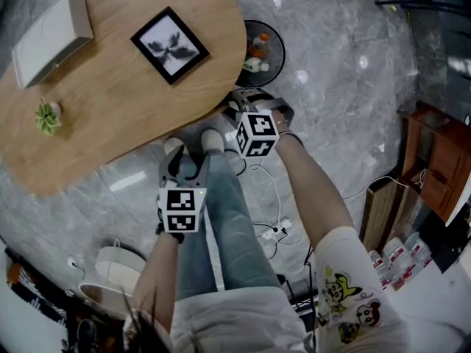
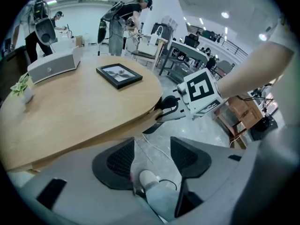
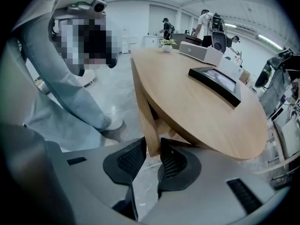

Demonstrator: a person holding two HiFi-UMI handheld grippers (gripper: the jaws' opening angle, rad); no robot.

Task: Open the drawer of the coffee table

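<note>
The oval wooden coffee table (image 1: pixel 110 101) fills the upper left of the head view. My right gripper (image 1: pixel 237 103) reaches under its near right rim. In the right gripper view the right gripper (image 3: pixel 152 158) is shut on a thin upright wooden panel edge (image 3: pixel 147 125) below the tabletop (image 3: pixel 197 102), both pads against it; it looks like the drawer's front. The left gripper view shows that gripper (image 2: pixel 171 108) at the end of the wooden strip (image 2: pixel 140 120) under the rim. My left gripper (image 1: pixel 179 157) hangs open beside the table's near edge; the left gripper (image 2: pixel 151 156) holds nothing, only a shoe (image 2: pixel 150 179) and floor beyond it.
On the tabletop lie a black picture frame (image 1: pixel 170 44), a white box (image 1: pixel 51 39) and a small plant (image 1: pixel 48 116). A round black side table (image 1: pixel 261 50) stands past the rim. Cables (image 1: pixel 276 230) trail over the marble floor. A wooden cabinet (image 1: pixel 434 160) is at the right.
</note>
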